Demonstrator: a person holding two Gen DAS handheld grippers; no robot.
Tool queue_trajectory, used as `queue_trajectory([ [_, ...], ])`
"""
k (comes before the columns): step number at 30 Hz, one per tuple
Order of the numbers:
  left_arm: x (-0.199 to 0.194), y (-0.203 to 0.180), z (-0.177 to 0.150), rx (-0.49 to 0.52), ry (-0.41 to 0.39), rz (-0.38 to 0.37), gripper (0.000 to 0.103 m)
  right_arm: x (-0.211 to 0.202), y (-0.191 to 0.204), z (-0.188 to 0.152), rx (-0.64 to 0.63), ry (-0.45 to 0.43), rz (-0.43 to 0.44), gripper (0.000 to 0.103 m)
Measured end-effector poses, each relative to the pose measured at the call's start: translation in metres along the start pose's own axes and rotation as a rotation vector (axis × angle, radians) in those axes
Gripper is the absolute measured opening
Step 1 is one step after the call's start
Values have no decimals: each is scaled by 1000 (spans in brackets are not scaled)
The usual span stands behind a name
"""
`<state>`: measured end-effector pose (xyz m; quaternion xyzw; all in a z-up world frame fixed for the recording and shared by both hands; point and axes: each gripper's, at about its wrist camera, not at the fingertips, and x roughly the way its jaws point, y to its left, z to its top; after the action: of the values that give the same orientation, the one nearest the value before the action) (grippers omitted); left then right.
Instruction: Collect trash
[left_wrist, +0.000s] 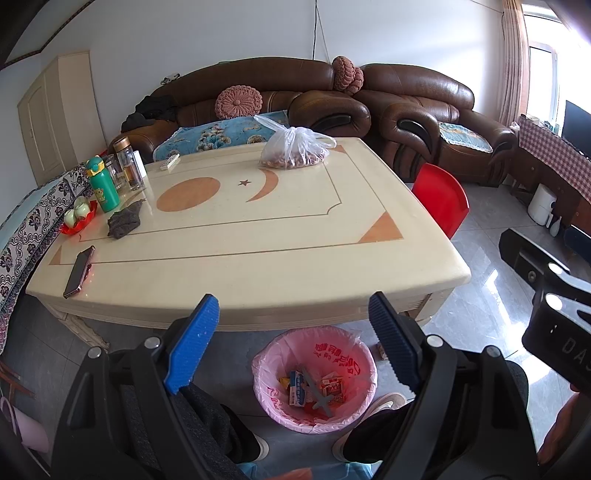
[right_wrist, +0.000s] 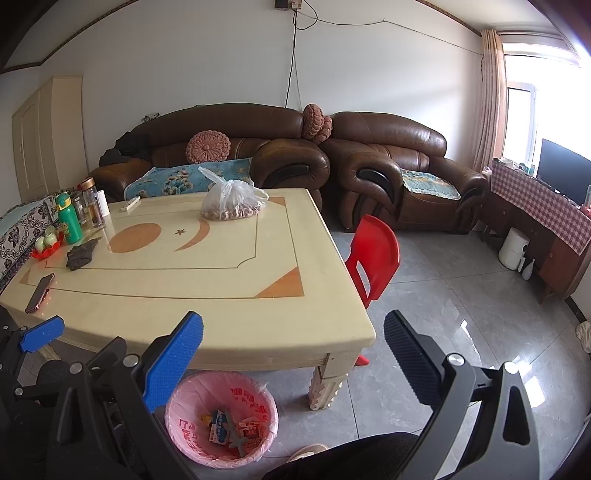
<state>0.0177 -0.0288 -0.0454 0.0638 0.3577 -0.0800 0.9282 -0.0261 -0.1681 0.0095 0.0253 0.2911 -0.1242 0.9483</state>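
A round bin with a pink liner (left_wrist: 266, 369) (right_wrist: 184, 424) stands on the floor under the near edge of the table. Inside lie a blue-and-white carton (left_wrist: 298, 387) (right_wrist: 218, 430), red-and-white packets (left_wrist: 334, 387) and a grey stick (left_wrist: 317, 393). My left gripper (left_wrist: 295, 343) hovers above the bin, open, with nothing between its blue pads (left_wrist: 194, 343). To its right and further from the bin, my right gripper (right_wrist: 293, 360) is also open and empty, over the table's near corner.
The cream table (right_wrist: 221, 314) carries a clear bag of nuts (left_wrist: 291, 151), a phone (left_wrist: 78, 271), a grey cloth (left_wrist: 123, 221), a green bottle (left_wrist: 103, 184) and a red dish (left_wrist: 75, 221). A red chair (right_wrist: 373, 254) stands at its right; brown sofas (right_wrist: 388, 162) behind. A shoe (left_wrist: 384, 400) is beside the bin.
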Motion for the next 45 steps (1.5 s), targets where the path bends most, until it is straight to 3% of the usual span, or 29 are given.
queue_trajectory([
  [45,2,0,-2,22,-14,18,82,9,-4,-5,1,14,13,96],
])
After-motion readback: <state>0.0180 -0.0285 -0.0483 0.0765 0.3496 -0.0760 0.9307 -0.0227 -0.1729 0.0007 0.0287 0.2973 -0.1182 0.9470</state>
